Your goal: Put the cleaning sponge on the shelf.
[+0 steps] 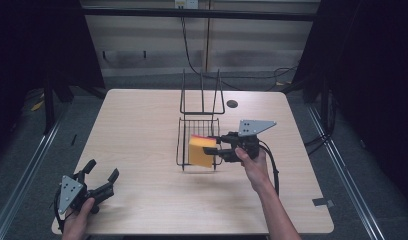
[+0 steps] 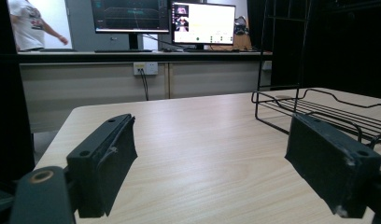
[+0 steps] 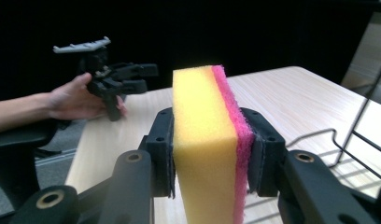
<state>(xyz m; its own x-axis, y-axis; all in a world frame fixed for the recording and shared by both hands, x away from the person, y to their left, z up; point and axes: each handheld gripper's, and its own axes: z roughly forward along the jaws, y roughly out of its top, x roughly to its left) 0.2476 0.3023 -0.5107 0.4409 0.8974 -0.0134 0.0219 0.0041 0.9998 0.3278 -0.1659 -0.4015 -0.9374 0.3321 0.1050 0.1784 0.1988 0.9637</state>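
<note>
The right gripper (image 1: pixel 215 150) pinches the yellow-and-pink sponge (image 1: pixel 201 150) upright over the wire rack (image 1: pixel 198 142), where it may snag on the wires, while the left gripper (image 1: pixel 99 178) rests open-fingered near the worktop (image 1: pixel 142 130) corner.

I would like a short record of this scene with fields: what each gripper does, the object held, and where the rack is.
right gripper: shut on sponge
sponge: yellow with pink layer, held upright over the rack
rack: black wire, middle of table
left gripper: open, nothing between its fingers, near the table's front left corner
</note>
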